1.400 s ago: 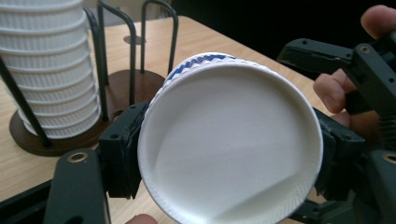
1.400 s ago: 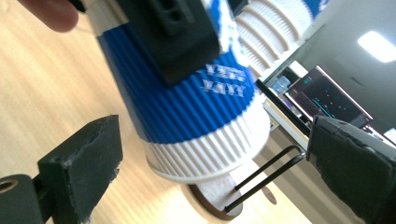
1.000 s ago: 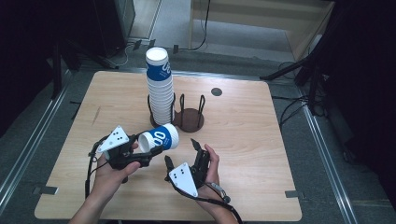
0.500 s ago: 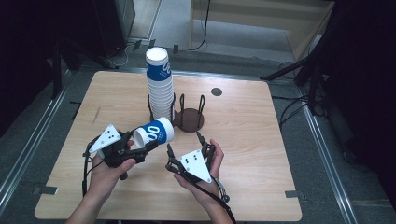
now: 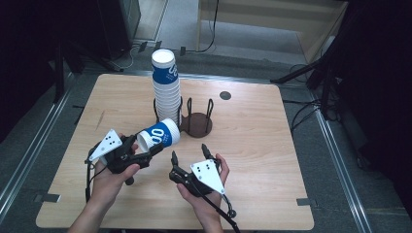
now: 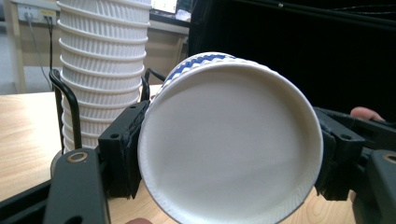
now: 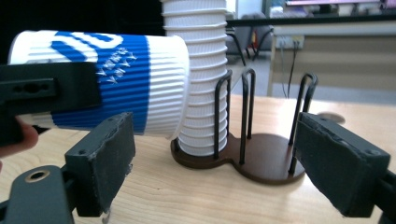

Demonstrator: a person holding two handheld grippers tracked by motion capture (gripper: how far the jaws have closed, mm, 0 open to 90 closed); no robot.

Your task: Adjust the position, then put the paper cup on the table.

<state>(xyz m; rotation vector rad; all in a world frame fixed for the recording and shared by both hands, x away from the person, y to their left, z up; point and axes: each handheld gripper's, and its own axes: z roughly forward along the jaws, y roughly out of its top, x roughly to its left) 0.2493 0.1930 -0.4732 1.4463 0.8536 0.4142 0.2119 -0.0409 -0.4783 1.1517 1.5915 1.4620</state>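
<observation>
Left gripper clamped on a blue-and-white paper cup, held sideways above the table – just beside the cup stack. Right gripper nearby – jaws just closing, nothing between them.

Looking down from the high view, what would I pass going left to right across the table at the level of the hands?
Left gripper clamping a blue and white paper cup on its side → right gripper, nothing between its jaws, which have just been closing → bare wooden table.

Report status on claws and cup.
Left claw shut on cup, lying sideways. Right claw empty, jaws just been closing. Stack close behind cup.
</observation>
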